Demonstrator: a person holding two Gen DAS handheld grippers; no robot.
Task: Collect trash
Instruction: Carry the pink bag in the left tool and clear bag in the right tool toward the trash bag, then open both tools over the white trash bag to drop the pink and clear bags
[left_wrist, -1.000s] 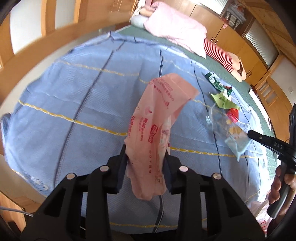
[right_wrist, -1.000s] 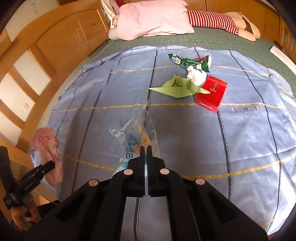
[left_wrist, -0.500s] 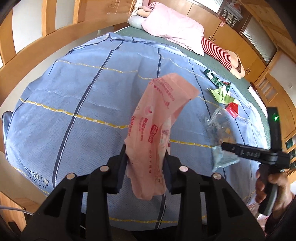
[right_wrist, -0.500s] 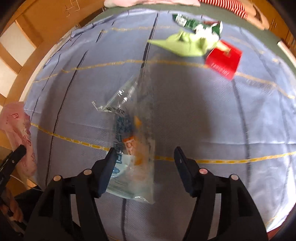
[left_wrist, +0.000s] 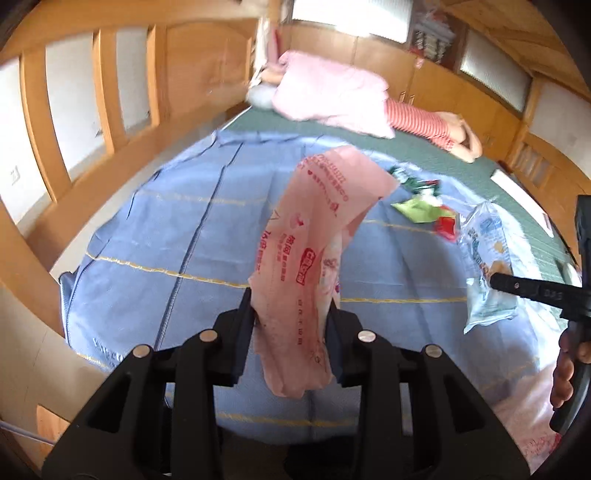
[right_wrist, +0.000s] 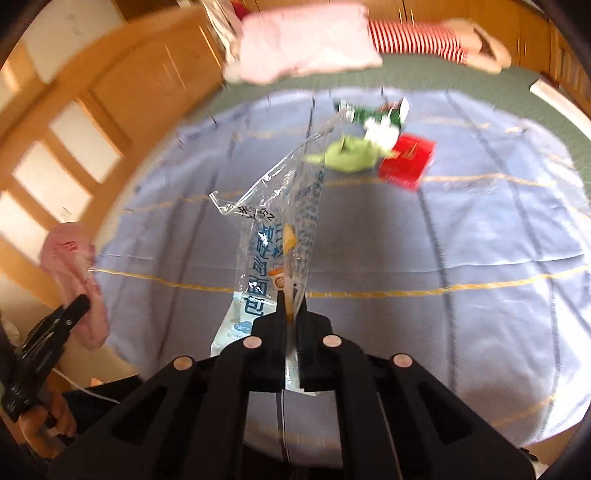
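Above blue sheet (right_wrist: 480, 229), wrapper (right_wrist: 284, 236) upright.

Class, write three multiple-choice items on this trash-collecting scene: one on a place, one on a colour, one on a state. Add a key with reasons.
1. Where does the red box lie?
A. on the blue sheet
B. on the pink pillow
C. in the left tool

2. What colour is the bag held by the left tool?
A. green
B. pink
C. black

3. What is the state of the right tool?
A. open and empty
B. lying on the sheet
C. shut on a clear printed wrapper

Key: 1 A, it rests on the sheet beside the green paper. 2 B, the pink plastic bag shows red print. 3 C, its fingers pinch the clear printed wrapper.
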